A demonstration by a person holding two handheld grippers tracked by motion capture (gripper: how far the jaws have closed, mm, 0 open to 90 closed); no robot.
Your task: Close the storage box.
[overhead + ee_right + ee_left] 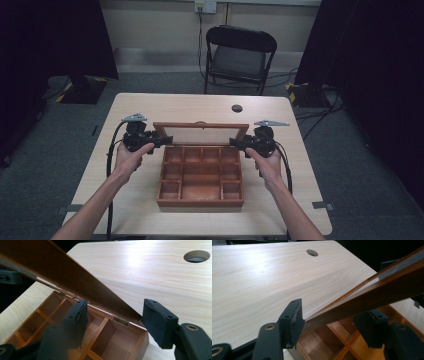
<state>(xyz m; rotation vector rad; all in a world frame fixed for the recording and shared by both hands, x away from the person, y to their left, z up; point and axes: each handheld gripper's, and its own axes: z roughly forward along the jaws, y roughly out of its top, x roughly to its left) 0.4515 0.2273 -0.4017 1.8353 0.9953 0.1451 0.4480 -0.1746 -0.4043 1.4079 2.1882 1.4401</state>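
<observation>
Table (125, 200): pale wood, round cable hole (237, 108) near far edge.
Chair (239, 55): black, beyond the table.
Box (200, 201): brown wood, divided compartments, centred on table.
Lid (200, 134): hinged at far side, raised, glass-panelled.
Left hand-held gripper (159, 142): jaws apart, straddling lid's left edge.
Right hand-held gripper (238, 143): jaws apart, straddling lid's right edge.

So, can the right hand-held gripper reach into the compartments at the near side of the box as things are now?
Probably yes. The lid stands raised at the far edge, so the box is open from above. The right hand-held gripper sits at the lid's right end, with its jaws astride the edge.
</observation>
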